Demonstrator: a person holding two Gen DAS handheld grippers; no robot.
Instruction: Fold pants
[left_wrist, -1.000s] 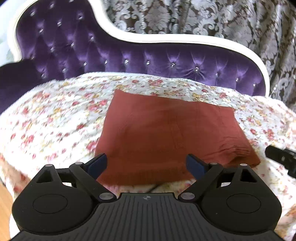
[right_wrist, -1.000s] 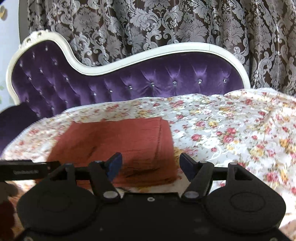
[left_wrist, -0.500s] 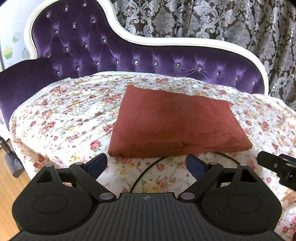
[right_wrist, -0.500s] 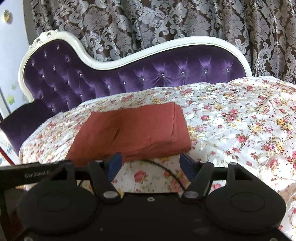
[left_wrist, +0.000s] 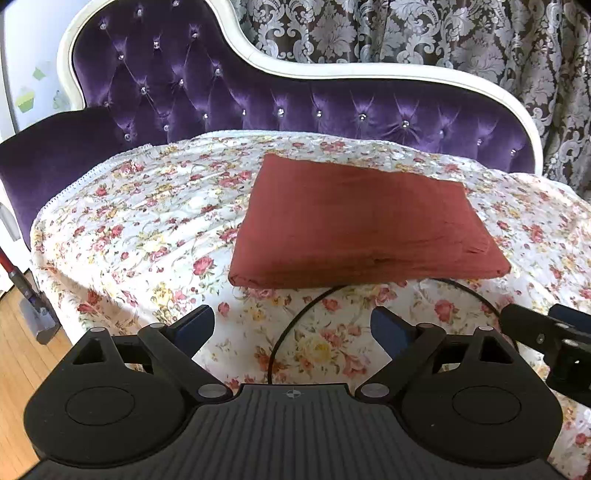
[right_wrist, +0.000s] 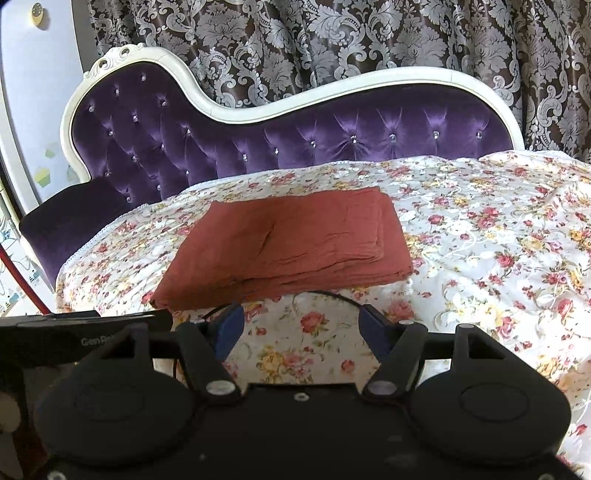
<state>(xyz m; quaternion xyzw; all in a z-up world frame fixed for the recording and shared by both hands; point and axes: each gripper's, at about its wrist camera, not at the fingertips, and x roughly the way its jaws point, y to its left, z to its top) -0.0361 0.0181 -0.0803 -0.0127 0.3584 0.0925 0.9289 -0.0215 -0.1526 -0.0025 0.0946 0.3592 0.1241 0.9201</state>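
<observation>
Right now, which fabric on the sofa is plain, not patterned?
The folded rust-red pants. The sheet under them is floral, and the curtain behind has a damask pattern.

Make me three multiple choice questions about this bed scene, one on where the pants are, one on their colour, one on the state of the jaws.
1. Where do the pants lie?
A. On the wooden floor
B. On the floral bedspread
C. Draped over the purple headboard

2. What colour are the pants?
A. Rust red
B. Navy blue
C. White

3. How do the jaws of the two grippers stand?
A. Both shut on the pants
B. One shut on the black cable
C. Both open and empty

Answers:
1 B: the pants rest as a flat folded rectangle on the floral bedspread, in front of the headboard.
2 A: the fabric is rust red in both views.
3 C: the left gripper and right gripper show only bedspread between wide-apart jaws, short of the pants.
</observation>
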